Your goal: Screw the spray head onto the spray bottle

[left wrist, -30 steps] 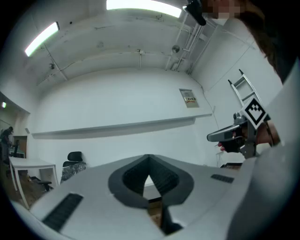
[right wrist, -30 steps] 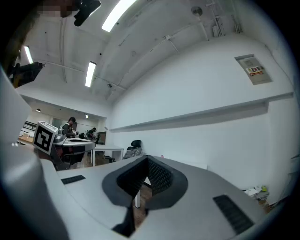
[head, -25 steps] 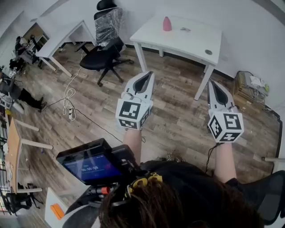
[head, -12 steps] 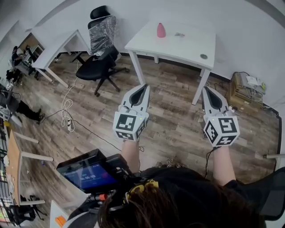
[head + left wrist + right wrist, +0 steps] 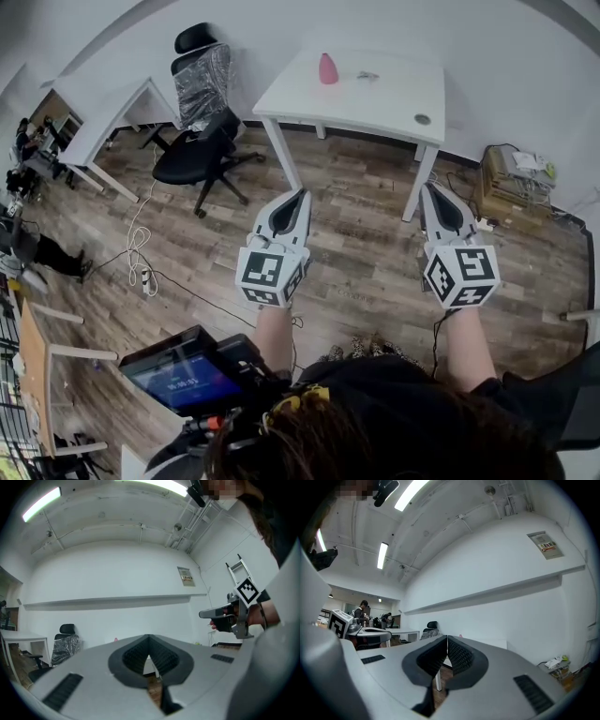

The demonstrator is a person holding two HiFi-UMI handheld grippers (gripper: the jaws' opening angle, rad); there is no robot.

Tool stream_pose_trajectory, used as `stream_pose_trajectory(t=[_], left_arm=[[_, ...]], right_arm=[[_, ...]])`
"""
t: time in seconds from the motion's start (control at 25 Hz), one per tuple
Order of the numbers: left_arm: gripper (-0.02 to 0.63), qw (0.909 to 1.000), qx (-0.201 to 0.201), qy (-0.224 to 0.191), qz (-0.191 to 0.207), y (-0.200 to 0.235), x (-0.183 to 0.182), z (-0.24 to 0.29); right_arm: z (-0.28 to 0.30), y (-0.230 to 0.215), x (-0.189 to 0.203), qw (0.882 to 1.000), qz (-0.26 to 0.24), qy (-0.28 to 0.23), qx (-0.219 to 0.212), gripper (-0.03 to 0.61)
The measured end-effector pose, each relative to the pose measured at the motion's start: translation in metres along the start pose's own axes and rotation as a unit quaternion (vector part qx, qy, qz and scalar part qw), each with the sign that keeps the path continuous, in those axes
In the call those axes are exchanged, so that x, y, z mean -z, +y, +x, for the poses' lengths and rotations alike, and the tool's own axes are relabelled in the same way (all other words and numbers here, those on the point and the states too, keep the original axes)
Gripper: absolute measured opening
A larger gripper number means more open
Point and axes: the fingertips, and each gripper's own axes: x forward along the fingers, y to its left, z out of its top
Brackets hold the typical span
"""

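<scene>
The room is evenly and brightly lit by ceiling strip lights (image 5: 41,504), which are blown out to glare. Straight lines are bowed by fisheye distortion, and the corners are darkly vignetted.

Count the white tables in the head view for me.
2. One white table stands ahead by the wall, with the pink bottle on it; the other white table is at far left, beyond the black office chair. More may lie out of frame.

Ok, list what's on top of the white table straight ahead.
On the white table: an upright pink bottle, a small grey item beside it, too small to identify, and a round dark spot near the front. Nothing covers it.
</scene>
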Motion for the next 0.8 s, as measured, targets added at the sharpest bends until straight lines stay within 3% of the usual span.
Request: stream_pose_trajectory(t=[0.24,0.44,0.8], left_arm=[[0.002,0.9999,0.004,0.004,-0.014,0.004,0.016,0.013],[0.002,0.9997,-0.003,0.008,-0.022,0.014,0.026,0.044],[0.002,0.9989,-0.031,0.013,-0.032,0.046,0.036,0.133]], right_arm=[[0.012,-0.010,0.012,1.000,0.019,0.007,0.006,0.008],[0.044,-0.034,0.019,1.000,0.006,0.016,0.011,0.008],[0.138,-0.074,0.028,0.999,-0.016,0.026,-0.030,0.008]])
